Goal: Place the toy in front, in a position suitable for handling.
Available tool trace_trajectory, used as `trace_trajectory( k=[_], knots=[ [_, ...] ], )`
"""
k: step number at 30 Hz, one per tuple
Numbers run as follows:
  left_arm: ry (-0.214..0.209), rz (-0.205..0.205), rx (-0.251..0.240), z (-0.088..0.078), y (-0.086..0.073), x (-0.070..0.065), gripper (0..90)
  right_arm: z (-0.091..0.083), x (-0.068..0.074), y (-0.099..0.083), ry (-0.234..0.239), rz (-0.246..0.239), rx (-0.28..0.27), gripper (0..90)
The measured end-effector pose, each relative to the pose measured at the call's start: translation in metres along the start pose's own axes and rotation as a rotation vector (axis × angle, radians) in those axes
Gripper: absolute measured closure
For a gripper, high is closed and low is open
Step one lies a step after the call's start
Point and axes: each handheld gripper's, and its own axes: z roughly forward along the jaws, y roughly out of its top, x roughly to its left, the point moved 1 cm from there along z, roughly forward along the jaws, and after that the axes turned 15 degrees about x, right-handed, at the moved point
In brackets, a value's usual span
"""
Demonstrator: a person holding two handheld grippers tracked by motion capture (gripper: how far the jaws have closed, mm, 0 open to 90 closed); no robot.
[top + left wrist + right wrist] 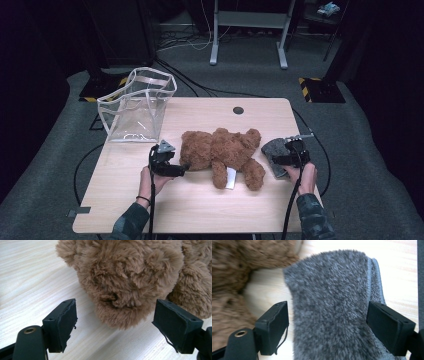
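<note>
High view is showing a brown teddy bear (222,152) lying on the pale wood worktop (195,205), with a white tag (231,178) by one leg. The left tool (184,168) is pointing at the bear's head end, and the right tool (275,160) is sitting over a grey fuzzy cloth (274,152) just beside the bear's other end. A clear plastic bag (137,105) is standing upright near the far left corner, well apart from the bear.

Left gripper view is showing the left tool (113,323) with its jaws standing wide — the bear's furry head (125,280) is lying just ahead of them, not pressed by either pad.

Right gripper view is showing the right tool (327,325) also gaping wide, the grey cloth (329,305) lying between the pads; whether they are touching it I cannot tell, but nothing is being squeezed. The bear's fur (234,272) is blurring past at the left.
</note>
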Motion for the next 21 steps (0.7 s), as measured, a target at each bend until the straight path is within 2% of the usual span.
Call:
trace_trajectory(
  k=[2,4,6,11,13,17,21],
  knots=[
    [0.002,0.002,0.006,0.001,-0.002,-0.001,17.8,0.01,-0.002,0.0,-0.018,0.012,0.027,16.6],
    [0.003,-0.003,0.005,0.003,-0.004,-0.002,17.3,0.012,-0.002,-0.001,-0.022,0.02,0.032,16.6],
    [0.007,-0.002,0.012,0.004,-0.007,-0.002,16.2,0.019,-0.004,-0.002,-0.026,0.01,0.045,16.6],
    [0.02,-0.02,0.025,0.007,-0.014,0.001,14.9,0.027,-0.005,-0.003,-0.016,0.036,0.075,18.8],
    [0.017,-0.024,0.033,0.007,-0.017,0.004,14.7,0.03,-0.007,-0.003,-0.013,0.032,0.075,18.8],
    [0.021,-0.026,0.049,0.008,-0.023,0.009,14.7,0.034,-0.003,-0.006,-0.038,0.03,0.077,19.3],
    [0.027,-0.049,0.049,0.01,-0.026,0.009,14.7,0.035,-0.003,-0.007,-0.058,0.022,0.063,22.8]
  ],
)
